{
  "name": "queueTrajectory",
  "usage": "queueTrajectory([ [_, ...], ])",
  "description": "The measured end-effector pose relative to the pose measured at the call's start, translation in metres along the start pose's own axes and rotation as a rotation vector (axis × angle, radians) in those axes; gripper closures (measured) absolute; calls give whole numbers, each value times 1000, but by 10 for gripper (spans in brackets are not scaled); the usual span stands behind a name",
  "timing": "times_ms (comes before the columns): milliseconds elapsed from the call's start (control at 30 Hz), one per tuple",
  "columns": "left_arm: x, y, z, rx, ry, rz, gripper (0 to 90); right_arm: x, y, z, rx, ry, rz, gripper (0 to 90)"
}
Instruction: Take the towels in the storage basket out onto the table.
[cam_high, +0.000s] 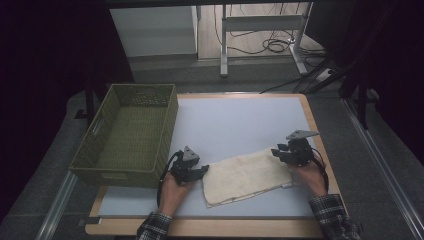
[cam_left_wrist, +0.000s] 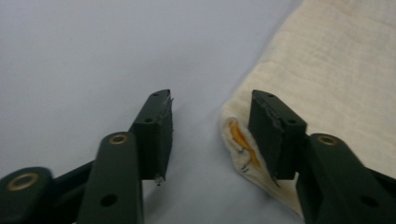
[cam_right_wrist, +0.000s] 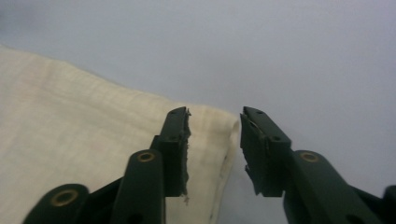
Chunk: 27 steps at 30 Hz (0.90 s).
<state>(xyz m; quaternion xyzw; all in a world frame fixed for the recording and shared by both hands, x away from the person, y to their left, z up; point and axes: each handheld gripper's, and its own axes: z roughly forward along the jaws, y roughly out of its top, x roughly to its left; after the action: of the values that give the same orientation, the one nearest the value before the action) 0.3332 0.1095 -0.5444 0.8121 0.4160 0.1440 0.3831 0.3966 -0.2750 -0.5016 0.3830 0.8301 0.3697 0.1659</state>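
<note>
On the tabletop (cam_high: 235, 120), at its near middle, a folded cream cloth (cam_high: 247, 176) lies flat, slanting from near left up to far right. A green woven basket (cam_high: 129, 135) stands on the left edge of the tabletop, part of it hanging over the side. From the high view its inside is bare: the woven floor and walls can be seen, with nothing lying in it. The basket is apart from the cloth, with the left hand (cam_high: 172, 192) between them.

The left tongs (cam_high: 204, 170) sit at the cloth's left end, low over the tabletop. In the left gripper view the left tongs (cam_left_wrist: 211, 128) stand apart with nothing between them; one jaw is over bare tabletop (cam_left_wrist: 93, 56), the other over the corner of the cloth (cam_left_wrist: 336, 70), where an orange mark shows on the hem. Whether that jaw touches the fabric cannot be told.

The right tongs (cam_high: 278, 151) sit at the cloth's far right corner, held by the right hand (cam_high: 311, 176). In the right gripper view the right tongs (cam_right_wrist: 215, 140) are likewise apart, straddling the cloth's edge: one jaw above the cloth (cam_right_wrist: 70, 130), the other above tabletop (cam_right_wrist: 303, 60). Nothing is gripped.

Both sleeves are plaid. Beyond the tabletop, cables lie on the floor by a frame's legs.
</note>
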Motion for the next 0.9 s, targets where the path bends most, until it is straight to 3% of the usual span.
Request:
queueTrajectory([
  [100,-2,0,1,1,11,20,453,3,-7,-6,15,19,0,522],
  [433,-1,-1,1,0,9,8,420,20,-28,-22,26,68,7,425],
  [633,-1,-1,1,0,17,6,402,44,-31,-25,24,106,-42,427],
  [900,-1,-1,1,2,24,4,385,85,-29,-16,37,225,-92,506],
])
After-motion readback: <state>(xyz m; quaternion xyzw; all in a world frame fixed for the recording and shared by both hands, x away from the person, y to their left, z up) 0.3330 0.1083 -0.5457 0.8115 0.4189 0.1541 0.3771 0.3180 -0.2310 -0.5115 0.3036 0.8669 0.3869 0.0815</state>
